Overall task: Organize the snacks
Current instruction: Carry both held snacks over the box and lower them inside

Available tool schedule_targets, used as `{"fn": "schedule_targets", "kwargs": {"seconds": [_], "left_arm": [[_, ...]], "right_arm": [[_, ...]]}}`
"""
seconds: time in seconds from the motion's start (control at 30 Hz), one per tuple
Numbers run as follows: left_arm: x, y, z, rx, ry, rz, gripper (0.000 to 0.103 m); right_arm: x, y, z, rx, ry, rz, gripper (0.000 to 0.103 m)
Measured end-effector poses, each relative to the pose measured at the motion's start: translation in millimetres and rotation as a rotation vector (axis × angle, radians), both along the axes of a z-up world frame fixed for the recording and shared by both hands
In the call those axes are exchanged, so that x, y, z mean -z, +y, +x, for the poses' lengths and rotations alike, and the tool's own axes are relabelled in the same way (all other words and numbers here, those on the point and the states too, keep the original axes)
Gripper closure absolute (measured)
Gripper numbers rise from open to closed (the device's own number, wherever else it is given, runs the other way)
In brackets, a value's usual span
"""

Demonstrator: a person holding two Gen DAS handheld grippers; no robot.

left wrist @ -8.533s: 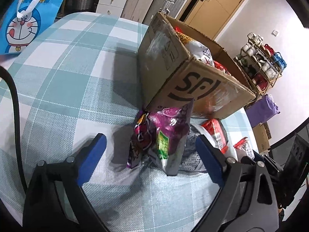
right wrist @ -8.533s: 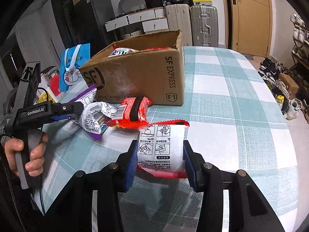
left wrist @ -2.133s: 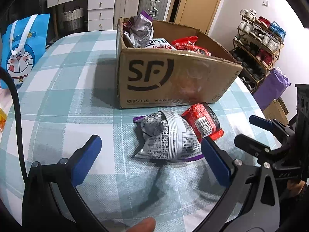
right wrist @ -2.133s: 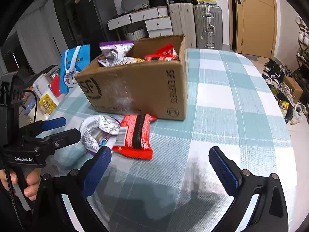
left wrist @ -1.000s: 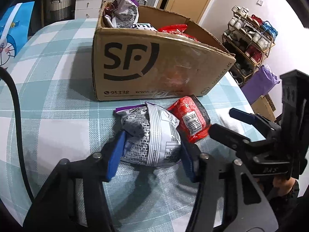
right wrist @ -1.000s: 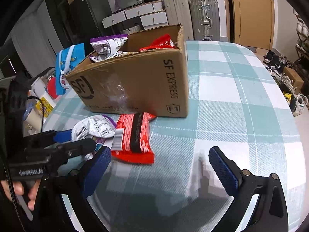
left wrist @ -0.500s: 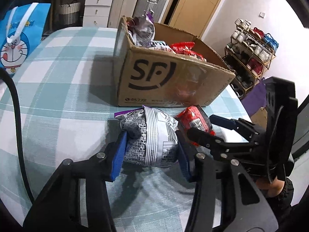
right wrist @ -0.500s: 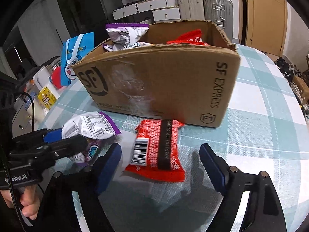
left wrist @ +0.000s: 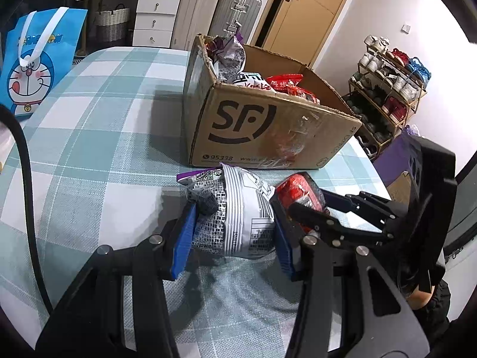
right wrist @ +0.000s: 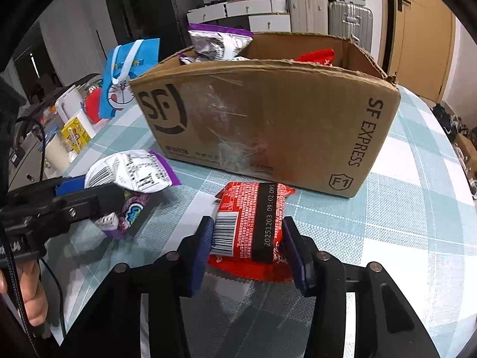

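Observation:
My left gripper [left wrist: 234, 232] is shut on a silver and purple snack bag [left wrist: 235, 211] just in front of the cardboard box [left wrist: 268, 131]; the bag also shows in the right wrist view [right wrist: 131, 173]. My right gripper [right wrist: 249, 247] is shut on a red snack packet [right wrist: 253, 217] on the checked tablecloth; the packet also shows in the left wrist view [left wrist: 301, 191]. The open SF box [right wrist: 268, 125] holds several snack bags, purple and red ones sticking up.
A blue Doraemon bag [left wrist: 32, 59] stands at the table's far left, also in the right wrist view [right wrist: 128, 77]. A white jug and a yellow carton [right wrist: 74, 131] sit beyond the table's left edge. Suitcases, drawers and a shoe rack [left wrist: 387, 89] stand behind.
My right gripper has closed from wide open onto the red packet. My left gripper keeps its grip on the silver bag and has shifted slightly; the box looks nearer in the right view.

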State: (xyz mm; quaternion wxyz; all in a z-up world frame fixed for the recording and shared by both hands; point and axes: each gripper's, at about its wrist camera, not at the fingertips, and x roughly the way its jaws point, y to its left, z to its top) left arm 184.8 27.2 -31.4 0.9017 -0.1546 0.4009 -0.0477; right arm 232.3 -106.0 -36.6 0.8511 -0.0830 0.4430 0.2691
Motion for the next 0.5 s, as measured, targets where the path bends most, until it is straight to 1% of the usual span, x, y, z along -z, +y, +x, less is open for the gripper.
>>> {"fn": "schedule_targets", "kwargs": {"seconds": [0.27,0.4,0.5], "left_arm": [[-5,-1,-5,-0.004,-0.015,0.008,0.058],[-12,0,-8,-0.008,-0.035,0.009,0.058],[-20,-2,-11,-0.005,-0.057,0.016,0.058]], "right_arm": [[-2,-6,-9,-0.023,-0.004,0.029,0.060],[-12,-11,-17,-0.024,-0.030,0.050,0.060],[-23,-24,-23,-0.022,-0.052,0.066,0.060]]}}
